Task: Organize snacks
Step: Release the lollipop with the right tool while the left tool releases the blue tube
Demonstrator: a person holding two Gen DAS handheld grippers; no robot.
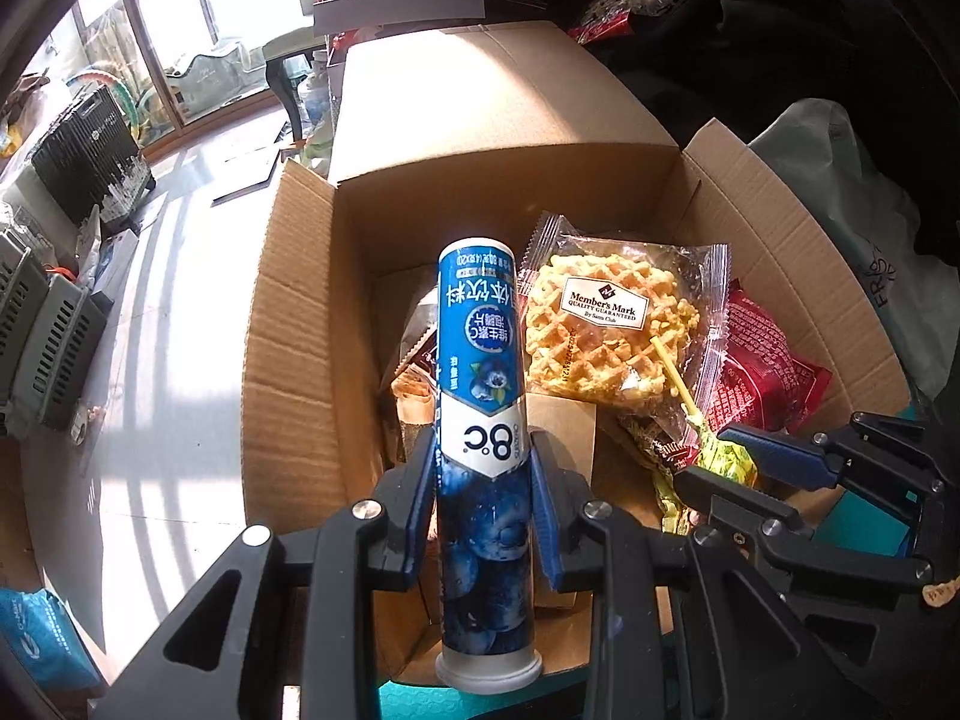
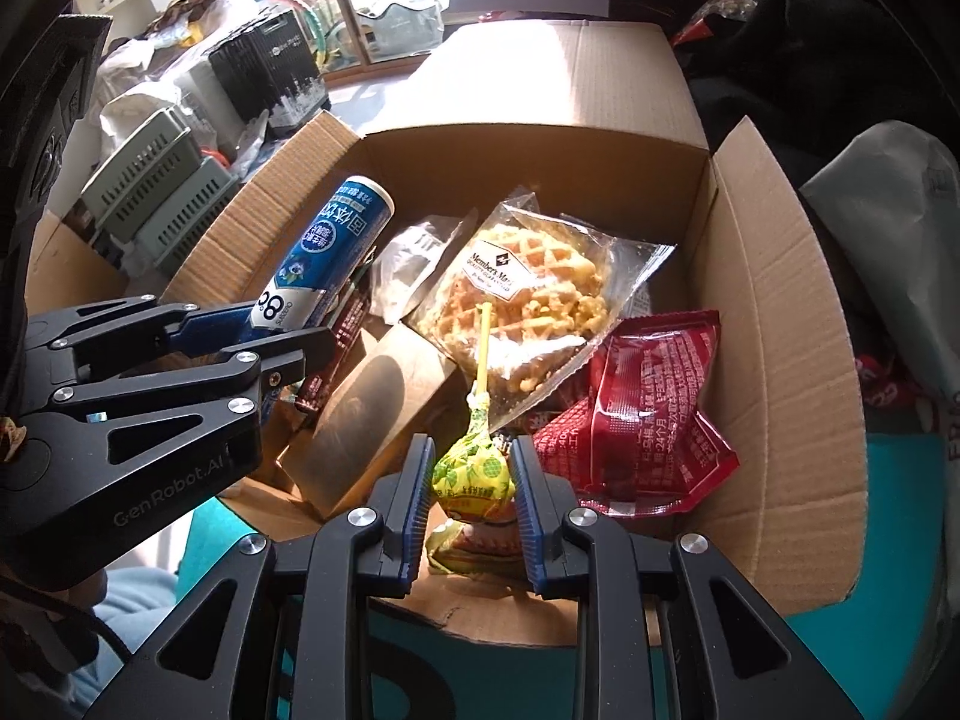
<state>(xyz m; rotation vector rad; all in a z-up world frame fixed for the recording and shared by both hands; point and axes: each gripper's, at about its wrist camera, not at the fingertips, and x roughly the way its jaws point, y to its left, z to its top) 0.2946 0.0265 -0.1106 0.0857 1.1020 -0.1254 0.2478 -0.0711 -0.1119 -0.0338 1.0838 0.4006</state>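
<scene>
Both grippers hang over the open cardboard box (image 2: 780,324), each loaded. The left gripper (image 1: 483,480) has its jaws closed on a blue vitamin tablet tube (image 1: 480,396), cap end nearest the camera. The right gripper (image 2: 471,483) has its jaws closed on a green-wrapped lollipop (image 2: 471,468), stick pointing away over the wrapped waffle (image 2: 528,294).

Step in hand, as judged: placing both items into the box. Next move calls for lowering each to a free spot, then releasing.

Room is tight. The waffle, a red snack packet (image 2: 648,414) and a brown carton (image 2: 378,402) cover most of the floor. Upright flaps edge both sides; the grippers work near each other.
</scene>
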